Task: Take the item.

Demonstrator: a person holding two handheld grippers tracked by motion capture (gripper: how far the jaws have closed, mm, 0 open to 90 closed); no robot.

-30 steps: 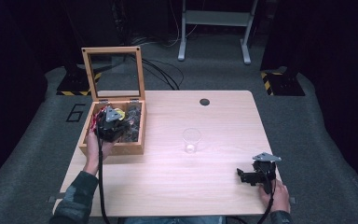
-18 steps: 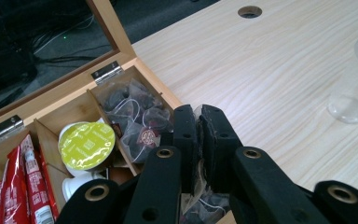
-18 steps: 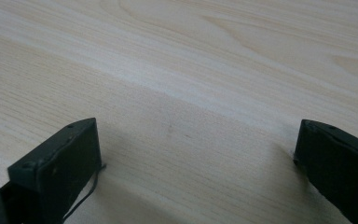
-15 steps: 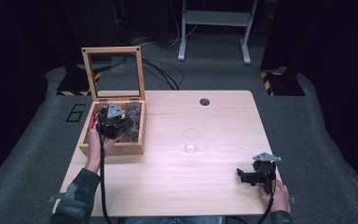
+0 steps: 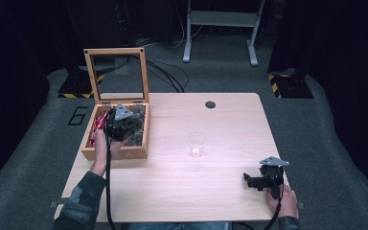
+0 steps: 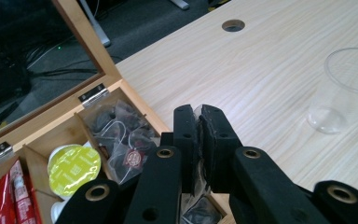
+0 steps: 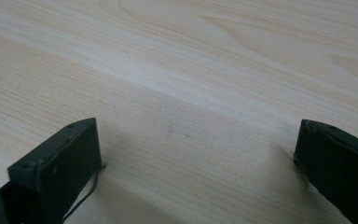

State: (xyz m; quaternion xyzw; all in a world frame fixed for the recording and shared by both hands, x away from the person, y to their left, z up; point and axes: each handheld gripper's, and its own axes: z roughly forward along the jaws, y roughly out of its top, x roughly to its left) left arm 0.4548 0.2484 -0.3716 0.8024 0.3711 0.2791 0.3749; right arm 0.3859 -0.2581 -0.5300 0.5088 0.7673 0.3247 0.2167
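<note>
right gripper (image 5: pixel 258 180): nearest the person, low over the bare front right of the table (image 5: pixel 182 191); in the right gripper view its two black jaws stand wide apart with nothing but wood grain between them.
left gripper (image 6: pixel 199 123): above the front right part of the wooden box (image 5: pixel 117 152); jaws pressed almost together on a thin dark sliver with a pale crinkled edge. Judged a tea bag, though too little of it shows to be sure.
held item: pinched between the left jaws, over the box's right-hand compartment and pointed toward the table beyond.
plastic cup (image 5: pixel 197 143): clear, upright, mid-table, well apart from the box; seems empty apart from a glint at its base.
box contents: dark tea bags (image 6: pixel 121 135) with strings in the right compartment, a pod with a yellow-green foil lid (image 6: pixel 73 164) in the middle one, red sachets (image 6: pixel 16 196) at the left.
progress: pick looks done; carrying to the cup and releasing probably remain.
lid (image 5: pixel 116 74): glass-paned, standing open at the back.
writing: small round reddish tag (image 6: pixel 133 157) on a tea bag, print too small to read; a "6" (image 5: pixel 78 115) on the floor beside the table.
far edge: round cable hole (image 5: pixel 210 104) in the tabletop.
</note>
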